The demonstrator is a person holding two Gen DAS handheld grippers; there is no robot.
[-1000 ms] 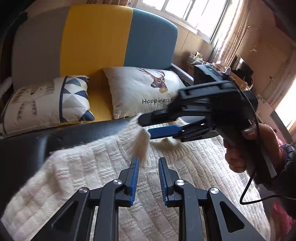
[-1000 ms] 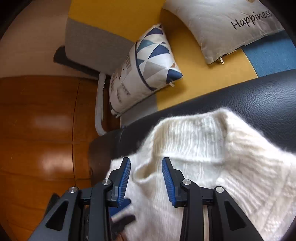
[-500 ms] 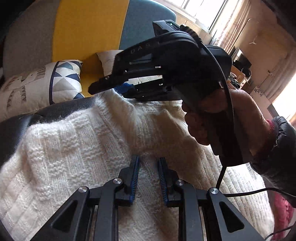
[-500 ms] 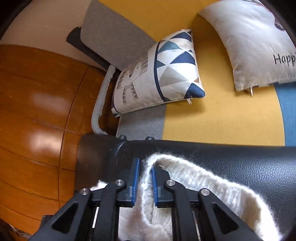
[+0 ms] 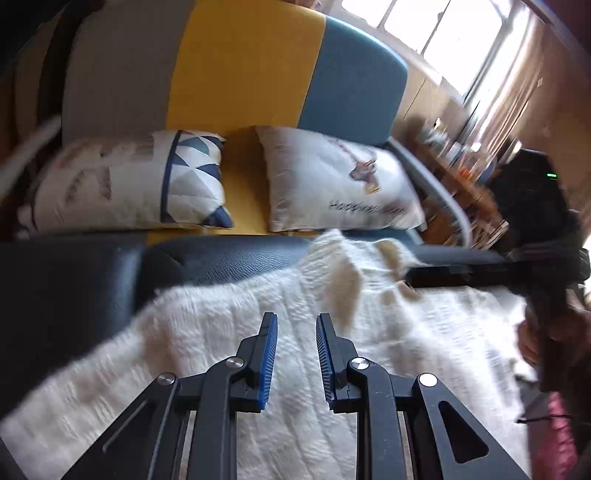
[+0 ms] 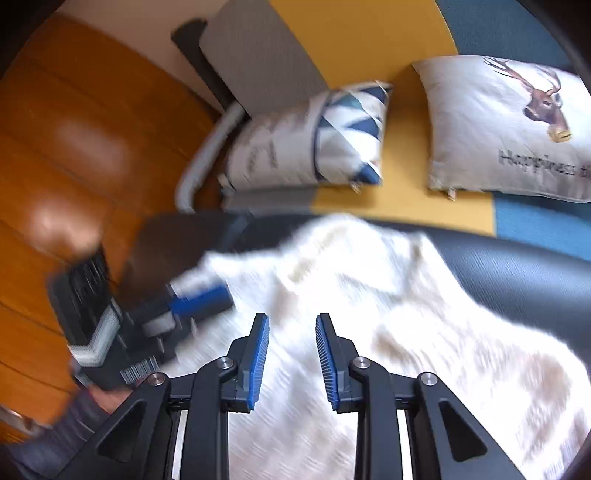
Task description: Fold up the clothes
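Daylit, blown out at window upper right. Motion blur across sweater and cushions. Glare on wood floor. Fisheye bending, dark corners.

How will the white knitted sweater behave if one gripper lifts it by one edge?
The white knitted sweater would probably hang limp: it already drapes in soft folds over the black leather surface. Its fuzzy, ribbed knit likely grips the fingers' blue pads without slipping. It looks thick, so probably somewhat heavy, and one edge may stretch.
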